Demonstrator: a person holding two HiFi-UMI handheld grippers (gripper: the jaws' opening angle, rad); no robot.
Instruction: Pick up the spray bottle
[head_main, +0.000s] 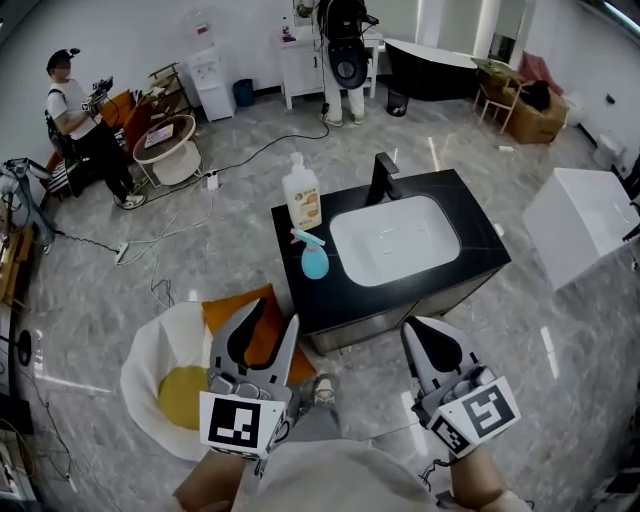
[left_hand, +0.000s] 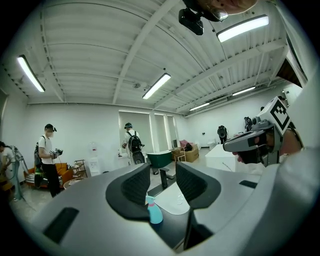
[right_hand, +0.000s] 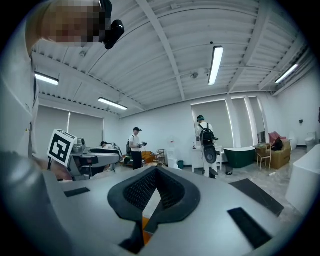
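You held both grippers low, well short of the black counter (head_main: 478, 238), touching nothing. Your left gripper (head_main: 272, 316) had its jaws set wide and empty, aimed toward the spray bottle (head_main: 314, 258), so I judge it was readied for the pick. The bottle stood upright near the counter's left edge, just beside the basin (head_main: 395, 236) and in front of the soap bottle (head_main: 301, 196). Your right gripper (head_main: 418, 330) had its jaws closed tip to tip on nothing, apparently idle.
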